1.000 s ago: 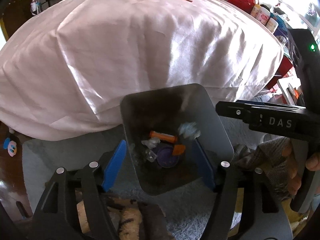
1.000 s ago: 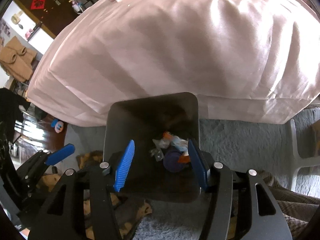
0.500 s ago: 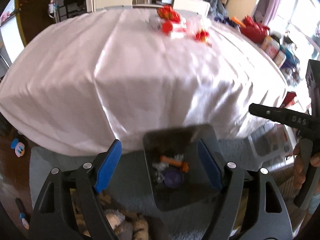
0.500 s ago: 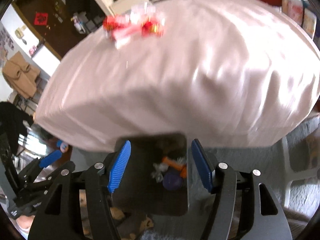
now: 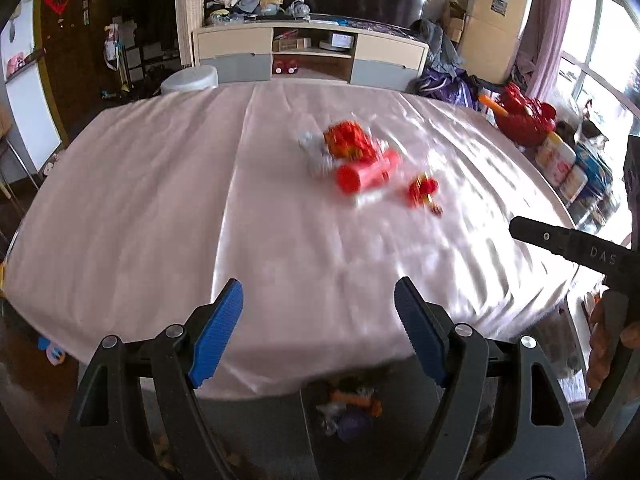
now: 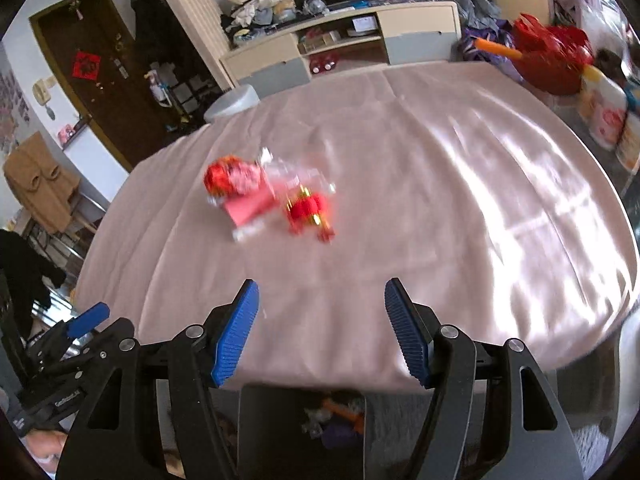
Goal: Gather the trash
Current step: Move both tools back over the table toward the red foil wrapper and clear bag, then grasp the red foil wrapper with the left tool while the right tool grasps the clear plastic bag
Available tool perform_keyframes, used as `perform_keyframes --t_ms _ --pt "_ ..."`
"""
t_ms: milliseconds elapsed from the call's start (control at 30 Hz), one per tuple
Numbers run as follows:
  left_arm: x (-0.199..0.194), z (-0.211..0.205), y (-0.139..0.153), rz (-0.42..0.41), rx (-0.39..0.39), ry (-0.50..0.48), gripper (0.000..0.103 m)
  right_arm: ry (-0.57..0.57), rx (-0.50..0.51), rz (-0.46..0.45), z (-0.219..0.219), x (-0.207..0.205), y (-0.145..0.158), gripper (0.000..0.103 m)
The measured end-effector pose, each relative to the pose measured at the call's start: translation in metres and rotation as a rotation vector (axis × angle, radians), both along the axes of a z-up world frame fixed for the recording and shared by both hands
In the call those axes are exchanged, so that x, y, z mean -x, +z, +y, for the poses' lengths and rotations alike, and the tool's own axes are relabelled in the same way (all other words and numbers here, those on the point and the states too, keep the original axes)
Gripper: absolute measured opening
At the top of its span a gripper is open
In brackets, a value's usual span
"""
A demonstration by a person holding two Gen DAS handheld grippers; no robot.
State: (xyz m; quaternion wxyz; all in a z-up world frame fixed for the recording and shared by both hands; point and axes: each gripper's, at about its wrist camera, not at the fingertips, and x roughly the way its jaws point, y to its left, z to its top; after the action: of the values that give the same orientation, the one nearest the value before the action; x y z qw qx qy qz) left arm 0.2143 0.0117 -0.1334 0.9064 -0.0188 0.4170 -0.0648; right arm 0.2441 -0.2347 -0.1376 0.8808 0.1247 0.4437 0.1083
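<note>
A pile of trash (image 5: 352,160) lies blurred on the pink tablecloth (image 5: 160,220): red wrappers, a pink tube, clear plastic. A small red ornament (image 5: 422,190) sits beside it. My left gripper (image 5: 318,296) hangs open over the table's near edge, short of the pile, with nothing between its fingers. My right gripper (image 6: 322,288) is also open and empty, facing the same trash pile (image 6: 264,192) and red ornament (image 6: 308,210). Below the edge stands a dark bin (image 5: 272,440) (image 6: 264,420) holding orange, purple and clear scraps (image 6: 332,420).
A red basket (image 6: 552,64) and printed tins (image 6: 604,116) stand beyond the table's right side. A TV cabinet (image 5: 312,54) and a grey stool (image 5: 190,80) are behind it. The other gripper shows at each view's edge (image 5: 560,240) (image 6: 84,316).
Both grippers rose from just above the bin to the height of the tabletop and tilted up. The bin dropped to the bottom of both views. The jaws widened a little.
</note>
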Motion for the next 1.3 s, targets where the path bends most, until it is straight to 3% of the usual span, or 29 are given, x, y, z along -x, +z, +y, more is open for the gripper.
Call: perform_keyframes --t_ms 467,533,633,767,1167,1233,1300 --pt "-0.088 -0.013 -0.003 -0.001 -0.027 -0.044 0.073 0.038 0.026 0.009 0.040 -0.098 -0.006 0.057" --pt "-0.097 -0.015 -0.005 0.003 -0.027 -0.052 0.073 0.046 0.036 0.019 0.041 -0.103 -0.011 0.055" --pt "-0.110 -0.019 -0.008 0.004 -0.027 -0.064 0.073 0.055 0.052 0.023 0.042 -0.110 -0.018 0.045" --pt "-0.126 -0.028 -0.010 -0.007 -0.018 -0.084 0.073 0.058 0.035 0.003 0.033 -0.110 -0.018 0.041" --pt "-0.178 -0.060 -0.025 -0.005 -0.062 -0.126 0.079 0.054 -0.010 -0.008 0.015 -0.114 -0.018 0.039" --pt "-0.183 -0.063 -0.030 0.006 -0.064 -0.135 0.078 0.053 -0.014 -0.009 0.015 -0.114 -0.017 0.039" --pt "-0.184 -0.063 -0.033 0.023 -0.052 -0.152 0.061 0.053 -0.014 -0.012 0.014 -0.114 -0.016 0.039"
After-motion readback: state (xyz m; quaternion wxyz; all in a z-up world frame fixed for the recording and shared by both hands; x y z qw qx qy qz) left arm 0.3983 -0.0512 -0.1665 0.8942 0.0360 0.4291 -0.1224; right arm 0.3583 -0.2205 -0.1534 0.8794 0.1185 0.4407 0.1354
